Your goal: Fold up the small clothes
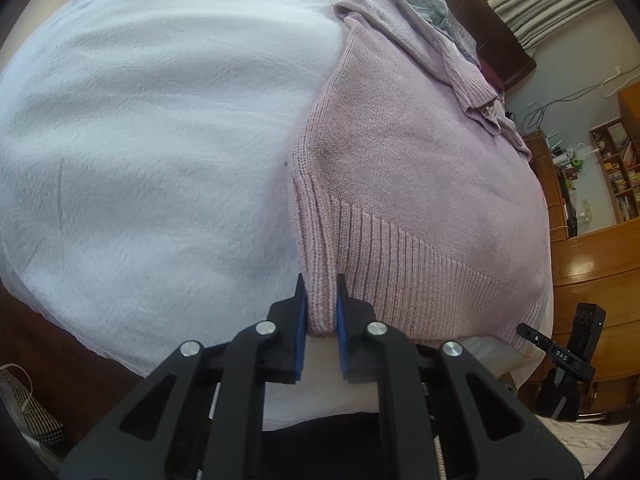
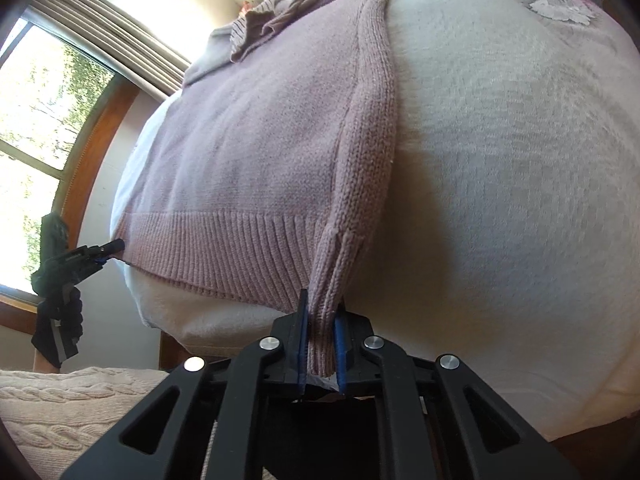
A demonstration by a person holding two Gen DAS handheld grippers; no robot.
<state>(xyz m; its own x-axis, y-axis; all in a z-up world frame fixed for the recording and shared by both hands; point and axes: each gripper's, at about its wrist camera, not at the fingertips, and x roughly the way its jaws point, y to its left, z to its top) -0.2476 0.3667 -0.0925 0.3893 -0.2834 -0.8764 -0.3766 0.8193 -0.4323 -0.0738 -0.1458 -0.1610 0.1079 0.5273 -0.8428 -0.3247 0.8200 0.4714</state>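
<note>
Left wrist view shows one pink sweater (image 1: 400, 168) lying flat on a white blanket (image 1: 140, 140), with a grey garment (image 1: 420, 4) bunched past its collar. The left gripper (image 1: 320, 304) pinches one corner of the ribbed hem; the right gripper (image 2: 320, 320) is clamped on the opposite hem corner. Nothing blocks either hold. Around the bed stand a wooden dresser (image 1: 592, 272), a bookshelf (image 1: 620, 168) and one curtained window (image 2: 44, 120).
</note>
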